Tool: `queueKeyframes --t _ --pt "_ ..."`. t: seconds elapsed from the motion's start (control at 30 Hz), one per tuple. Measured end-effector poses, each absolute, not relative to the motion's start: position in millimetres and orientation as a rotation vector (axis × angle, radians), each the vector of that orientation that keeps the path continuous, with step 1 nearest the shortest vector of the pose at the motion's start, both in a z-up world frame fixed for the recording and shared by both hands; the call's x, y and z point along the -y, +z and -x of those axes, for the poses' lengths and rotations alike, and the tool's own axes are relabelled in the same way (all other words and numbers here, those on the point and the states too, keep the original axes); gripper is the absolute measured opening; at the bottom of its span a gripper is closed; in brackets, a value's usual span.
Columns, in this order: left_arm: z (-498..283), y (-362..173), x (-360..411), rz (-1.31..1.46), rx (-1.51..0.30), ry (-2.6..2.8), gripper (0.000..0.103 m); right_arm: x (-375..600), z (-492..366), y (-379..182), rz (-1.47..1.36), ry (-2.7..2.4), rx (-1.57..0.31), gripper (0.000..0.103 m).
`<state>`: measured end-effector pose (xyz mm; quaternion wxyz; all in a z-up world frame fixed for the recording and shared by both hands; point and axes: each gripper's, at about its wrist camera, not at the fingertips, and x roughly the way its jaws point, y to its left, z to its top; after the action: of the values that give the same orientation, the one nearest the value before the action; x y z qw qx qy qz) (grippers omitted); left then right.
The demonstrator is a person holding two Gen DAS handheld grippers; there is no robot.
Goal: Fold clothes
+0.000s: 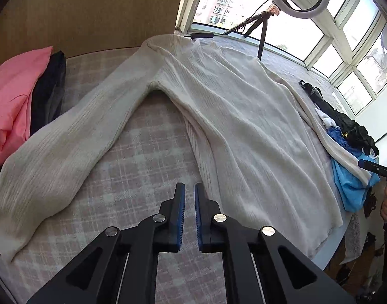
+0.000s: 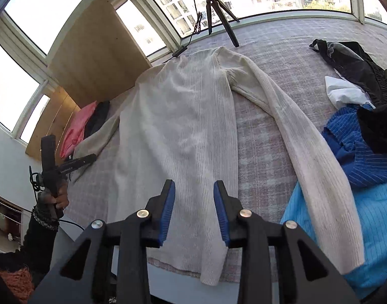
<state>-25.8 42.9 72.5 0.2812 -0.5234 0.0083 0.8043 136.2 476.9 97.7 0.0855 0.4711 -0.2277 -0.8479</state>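
1. A cream ribbed sweater lies flat on a pink and grey checked cover, filling the centre of both views, collar toward the windows at the top of the frame.
2. In the left wrist view, 1 sleeve stretches from the centre toward the lower left of the frame.
3. In the right wrist view, the other sleeve runs from the upper centre down to the lower right, its cuff resting on a light blue garment.
4. The left gripper sits at the bottom centre of its view, its blue-padded fingers nearly together with a narrow gap, holding nothing, above the cover just beside the sweater's side edge.
5. The right gripper sits at the bottom centre of its view, fingers spread apart and empty, above the sweater's lower body.
6. A pink garment and a dark one lie at the left edge of the left wrist view.
7. A small tripod stands at the top centre of the right wrist view.
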Motion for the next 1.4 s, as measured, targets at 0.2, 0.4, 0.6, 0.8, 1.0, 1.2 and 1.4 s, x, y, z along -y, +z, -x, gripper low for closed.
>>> queueKeyframes --t 0.2,0.4,0.6,0.8,1.0,1.2,1.4 --pt "76 65 -73 1.443 -0.03 2.264 0.02 -497 -36 65 -1.457 -2.633 0.693 0.031" --pt "91 59 -73 1.403 -0.378 2.41 0.03 -484 36 25 -1.631 -2.711 -0.043 0.04" --pt "110 38 -76 1.443 -0.518 2.4 0.025 -488 59 5 -1.642 -2.624 -0.205 0.052" --pt "140 49 -54 1.449 -0.512 2.596 0.005 -507 75 27 -1.632 -2.688 -0.216 0.009" --pt "144 52 -31 1.521 -0.457 2.569 0.021 -513 71 39 -1.624 -2.707 -0.182 0.021" --pt "62 57 -46 1.526 -0.163 2.288 0.021 -502 30 55 -1.555 -2.616 0.043 0.025" --pt "11 33 -75 1.549 -0.158 2.191 0.021 -488 -24 43 -1.599 -2.501 0.243 0.025"
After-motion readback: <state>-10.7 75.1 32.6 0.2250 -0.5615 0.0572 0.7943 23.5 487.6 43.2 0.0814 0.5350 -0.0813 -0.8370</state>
